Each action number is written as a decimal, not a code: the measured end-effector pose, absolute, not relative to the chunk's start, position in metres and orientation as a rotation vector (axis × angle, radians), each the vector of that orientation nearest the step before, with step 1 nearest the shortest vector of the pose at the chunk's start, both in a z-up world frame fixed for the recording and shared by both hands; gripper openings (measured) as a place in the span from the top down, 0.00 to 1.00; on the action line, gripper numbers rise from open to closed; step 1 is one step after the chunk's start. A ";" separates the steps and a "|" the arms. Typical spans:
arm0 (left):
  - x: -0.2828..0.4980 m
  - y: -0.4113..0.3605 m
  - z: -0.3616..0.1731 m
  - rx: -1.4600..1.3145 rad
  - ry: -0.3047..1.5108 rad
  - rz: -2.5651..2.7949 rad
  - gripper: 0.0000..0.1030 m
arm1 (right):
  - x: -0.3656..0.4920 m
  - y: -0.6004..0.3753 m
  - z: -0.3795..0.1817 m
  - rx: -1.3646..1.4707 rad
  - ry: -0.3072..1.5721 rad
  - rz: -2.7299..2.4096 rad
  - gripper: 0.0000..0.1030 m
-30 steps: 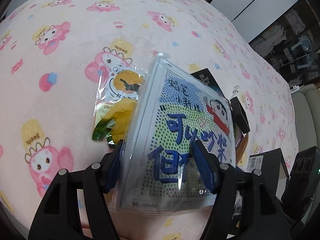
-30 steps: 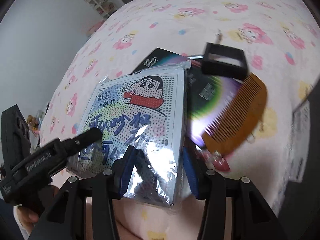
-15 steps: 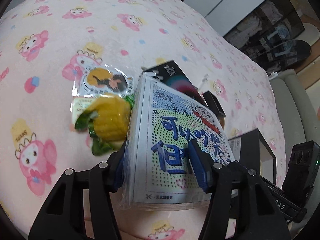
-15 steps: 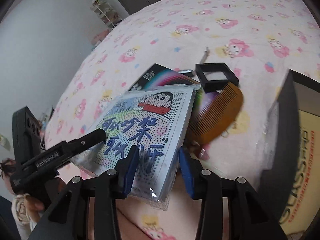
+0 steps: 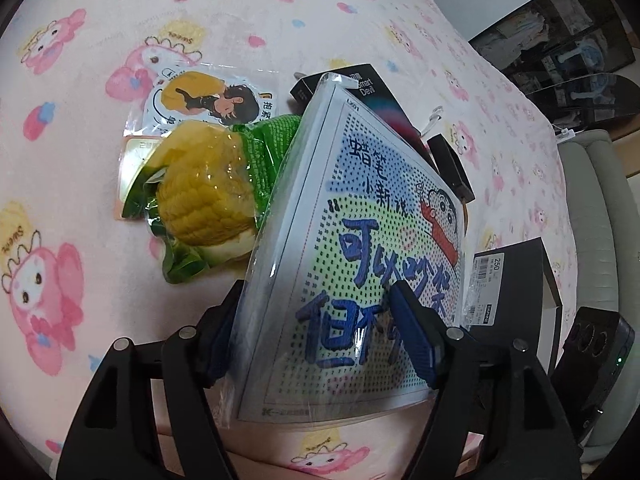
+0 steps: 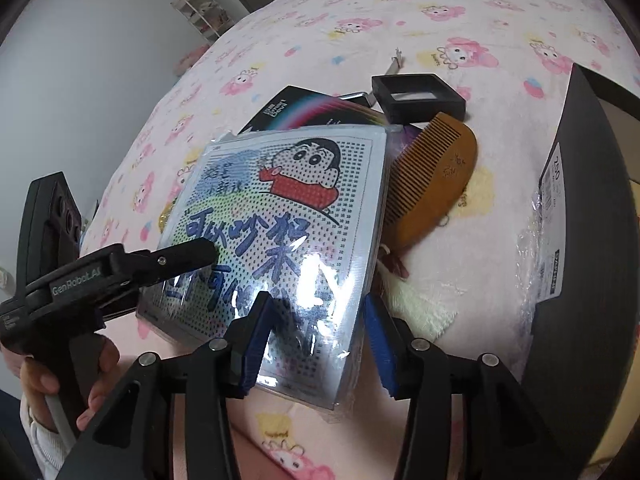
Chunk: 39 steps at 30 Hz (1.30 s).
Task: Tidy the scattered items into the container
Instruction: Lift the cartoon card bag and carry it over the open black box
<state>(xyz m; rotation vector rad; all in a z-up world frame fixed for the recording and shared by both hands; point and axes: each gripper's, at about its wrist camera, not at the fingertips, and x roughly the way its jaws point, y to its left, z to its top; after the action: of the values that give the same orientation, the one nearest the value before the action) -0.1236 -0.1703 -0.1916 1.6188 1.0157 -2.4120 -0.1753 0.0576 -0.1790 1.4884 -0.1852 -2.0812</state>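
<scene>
A flat plastic-wrapped cartoon bead kit (image 5: 360,264) is held tilted above the pink bed. My left gripper (image 5: 312,336) is shut on its near edge, and the gripper also shows in the right wrist view (image 6: 188,256). My right gripper (image 6: 316,344) is shut on the kit's (image 6: 288,216) lower corner. The black container box (image 6: 580,240) stands at the right, also in the left wrist view (image 5: 516,284). A packaged corn cob (image 5: 208,188) and a sticker pack (image 5: 200,100) lie left of the kit.
A wooden comb (image 6: 436,176), a small black square case (image 6: 416,94), a black "Smart Devil" box (image 6: 296,114) and a small metal clip (image 6: 396,60) lie on the patterned bedspread (image 6: 480,20) beyond the kit. A grey sofa (image 5: 600,220) is at the right.
Both grippers have kept hold of the kit. The views have shifted slightly; the kit sits a little lower and closer over the comb, and the corn pack shows more fully.
</scene>
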 end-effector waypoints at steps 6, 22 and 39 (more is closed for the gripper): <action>-0.110 -0.164 -0.166 1.515 0.980 -2.526 0.43 | -0.170 0.067 -0.156 1.398 -0.184 -2.117 0.60; -0.102 -0.132 -0.103 1.412 0.961 -2.654 0.47 | -0.163 0.112 -0.098 1.273 -0.327 -2.131 0.61; -0.142 -0.041 -0.073 1.480 1.000 -2.850 0.57 | -0.158 0.199 -0.057 1.220 -0.392 -2.225 0.61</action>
<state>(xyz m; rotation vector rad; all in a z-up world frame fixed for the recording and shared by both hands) -0.1423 -0.0408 -0.0726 1.4799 1.0005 -2.8500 -0.1579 0.1993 -0.0573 1.2204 -0.3916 -2.2250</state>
